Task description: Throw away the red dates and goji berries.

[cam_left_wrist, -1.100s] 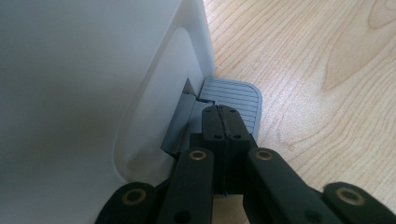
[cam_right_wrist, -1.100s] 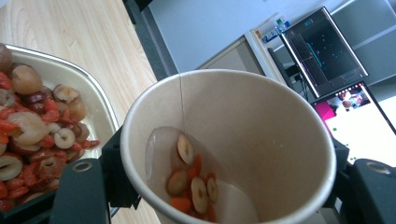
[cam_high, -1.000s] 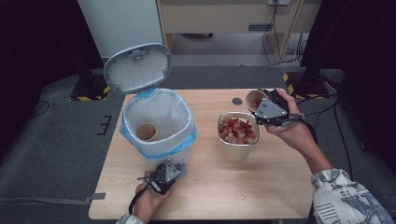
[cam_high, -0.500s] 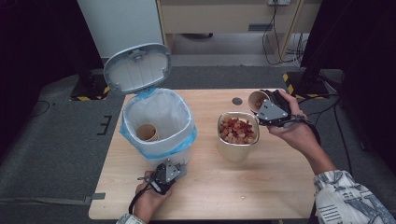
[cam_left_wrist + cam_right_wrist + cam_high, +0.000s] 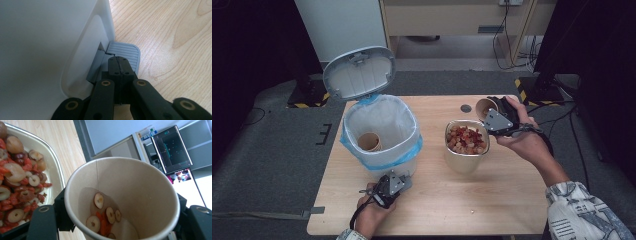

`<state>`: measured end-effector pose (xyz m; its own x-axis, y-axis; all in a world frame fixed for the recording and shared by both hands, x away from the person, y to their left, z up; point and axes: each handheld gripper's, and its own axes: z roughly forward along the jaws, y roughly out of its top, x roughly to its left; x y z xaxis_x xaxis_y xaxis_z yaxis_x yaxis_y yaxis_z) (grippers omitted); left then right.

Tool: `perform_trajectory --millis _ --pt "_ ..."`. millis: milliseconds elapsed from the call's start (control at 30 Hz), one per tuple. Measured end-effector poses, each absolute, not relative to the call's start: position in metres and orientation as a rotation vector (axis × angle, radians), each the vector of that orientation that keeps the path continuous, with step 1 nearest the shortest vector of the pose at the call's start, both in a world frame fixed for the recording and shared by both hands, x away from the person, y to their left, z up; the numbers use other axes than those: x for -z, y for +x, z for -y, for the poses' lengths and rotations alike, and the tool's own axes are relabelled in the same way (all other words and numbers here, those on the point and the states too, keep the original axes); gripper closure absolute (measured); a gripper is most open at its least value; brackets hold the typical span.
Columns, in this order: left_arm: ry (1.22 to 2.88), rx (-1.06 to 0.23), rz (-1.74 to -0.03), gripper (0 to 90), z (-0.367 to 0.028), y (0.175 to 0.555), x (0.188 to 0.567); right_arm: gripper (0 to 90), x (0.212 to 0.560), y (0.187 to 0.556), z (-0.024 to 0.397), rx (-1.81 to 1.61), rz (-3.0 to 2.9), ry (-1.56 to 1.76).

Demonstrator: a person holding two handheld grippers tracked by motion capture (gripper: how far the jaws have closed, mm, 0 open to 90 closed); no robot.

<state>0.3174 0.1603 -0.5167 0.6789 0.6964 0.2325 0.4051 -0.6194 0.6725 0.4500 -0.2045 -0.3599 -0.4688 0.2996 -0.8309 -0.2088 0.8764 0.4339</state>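
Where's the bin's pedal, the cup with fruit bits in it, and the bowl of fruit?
pedal (image 5: 124, 56): left gripper view, its ribbed grey top.
paper cup (image 5: 140, 185): right gripper view, its inner wall.
metal bowl (image 5: 464, 162): high view, its front wall.

Left gripper (image 5: 119, 65) closed; right gripper (image 5: 120, 217) clamped, raised.

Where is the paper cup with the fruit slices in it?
In the high view the paper cup sits at the table's far right, held in the right hand-held gripper, just behind the metal bowl of dried fruit.
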Motion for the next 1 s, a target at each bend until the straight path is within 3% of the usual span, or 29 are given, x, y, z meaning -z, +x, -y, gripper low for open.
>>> perform_trajectory --millis 633,1000 --pt "2.302 -0.647 -0.846 89.8 -0.1605 0.3175 0.5165 30.0 0.3565 0.4521 0.1964 -0.492 -1.954 -0.024" --pt "2.301 -0.647 -0.847 89.8 -0.1604 0.3173 0.5166 30.0 0.3542 0.4534 0.2013 -0.609 -1.938 -0.024"
